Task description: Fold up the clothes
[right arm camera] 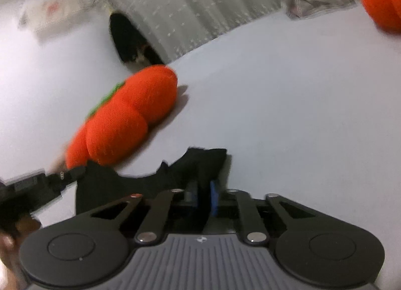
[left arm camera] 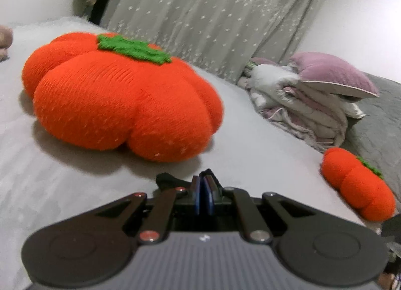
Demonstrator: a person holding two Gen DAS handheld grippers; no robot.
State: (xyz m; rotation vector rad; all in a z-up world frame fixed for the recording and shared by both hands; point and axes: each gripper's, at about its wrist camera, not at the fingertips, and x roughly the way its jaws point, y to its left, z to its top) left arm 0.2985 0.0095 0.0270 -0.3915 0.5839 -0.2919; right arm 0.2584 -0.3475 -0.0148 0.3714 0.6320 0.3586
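The left hand-held gripper (left arm camera: 204,184) has its jaws pressed together on a scrap of black cloth (left arm camera: 166,179), which pokes out just past the blue pads at 12 o'clock of the tool. The right hand-held gripper (right arm camera: 204,189) is likewise pinched shut on the same dark garment (right arm camera: 175,172); in its view the cloth stretches from the pads toward 9 o'clock, where the other gripper (right arm camera: 37,184) holds its far end, blurred. The garment hangs just above the pale bed (left arm camera: 250,144).

On the bed, a big orange pumpkin cushion (left arm camera: 120,99) with a green top lies at 11 o'clock of the left gripper. A smaller pumpkin cushion (left arm camera: 358,184) sits at 3 o'clock. A heap of folded bedding (left arm camera: 300,109) with a lilac pillow (left arm camera: 333,72) on top lies at 1 o'clock, by a grey curtain (left arm camera: 213,14).
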